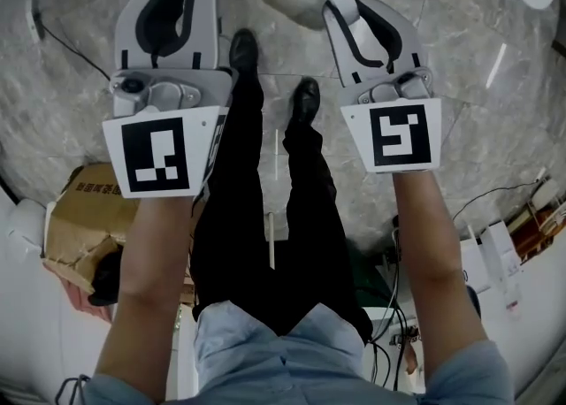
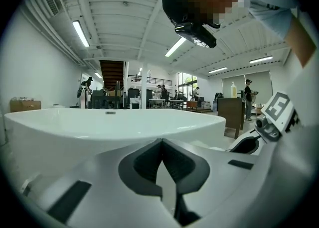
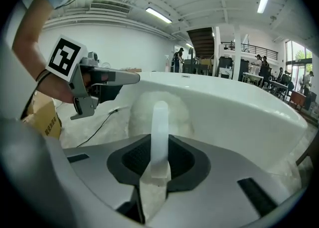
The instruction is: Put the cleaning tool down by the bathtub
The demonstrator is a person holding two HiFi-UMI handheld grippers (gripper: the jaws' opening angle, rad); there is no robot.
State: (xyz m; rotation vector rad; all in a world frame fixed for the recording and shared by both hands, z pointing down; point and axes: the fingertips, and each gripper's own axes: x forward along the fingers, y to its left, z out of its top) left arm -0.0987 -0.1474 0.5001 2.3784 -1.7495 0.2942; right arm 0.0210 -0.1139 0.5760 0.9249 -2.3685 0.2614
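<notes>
Two grippers in my head view, one per hand. The left gripper (image 2: 160,142) has its tips pressed together with nothing between them. The right gripper (image 3: 160,147) is pinching the one cleaning tool (image 3: 160,115) by its white handle, which stands upright between the pads, with the fluffy white head at the far end. In the right gripper view that head sits low, just beside the near wall of the single white bathtub (image 3: 234,107); I can't tell if it touches the tub or the floor. In the head view the head is at the far edge, between the two gripper tips, over the grey marble floor (image 1: 486,129). Two black shoes (image 1: 244,48) are on the floor between my arms. There is one cardboard box (image 1: 75,226) near left and one thin black cable (image 1: 62,41) on the floor far left. Several people stand at desks well beyond the tub.
</notes>
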